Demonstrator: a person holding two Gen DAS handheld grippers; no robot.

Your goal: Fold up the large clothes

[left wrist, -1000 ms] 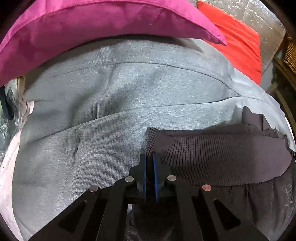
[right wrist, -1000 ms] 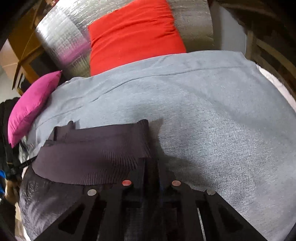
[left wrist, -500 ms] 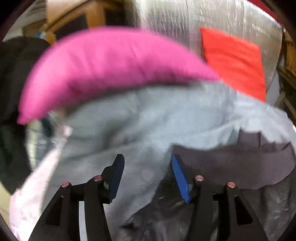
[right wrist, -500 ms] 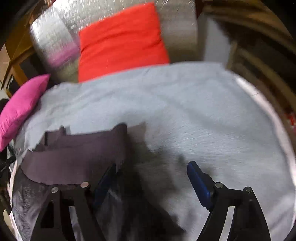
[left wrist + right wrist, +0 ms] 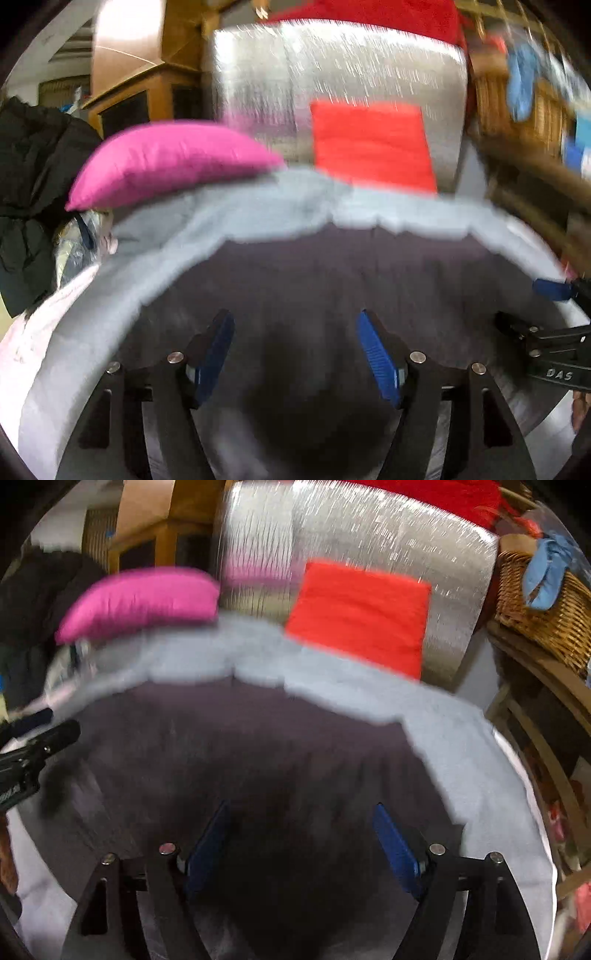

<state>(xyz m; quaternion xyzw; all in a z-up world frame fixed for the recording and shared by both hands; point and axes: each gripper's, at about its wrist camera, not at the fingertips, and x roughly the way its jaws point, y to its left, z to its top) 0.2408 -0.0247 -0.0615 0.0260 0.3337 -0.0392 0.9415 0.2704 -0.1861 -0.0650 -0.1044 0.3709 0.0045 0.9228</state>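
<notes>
left gripper (image 5: 295, 354): jaws just opening, apart, empty | right gripper (image 5: 301, 843): apart, empty | dark purple-grey knit garment (image 5: 332, 280): beneath and ahead of both (blurred), on grey fabric-covered surface (image 5: 461, 746)

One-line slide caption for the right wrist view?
Open right tongs above a dark garment spread on a grey blanket, pink pillow and red pillow behind.

Both tools have let go of the dark garment (image 5: 332, 273) and drawn back from it. The left tool (image 5: 295, 354) has just been opening, with nothing gripped between its jaws; the right tool (image 5: 301, 845) gapes wide too. The garment lies flat on the grey bed (image 5: 461, 746).
</notes>
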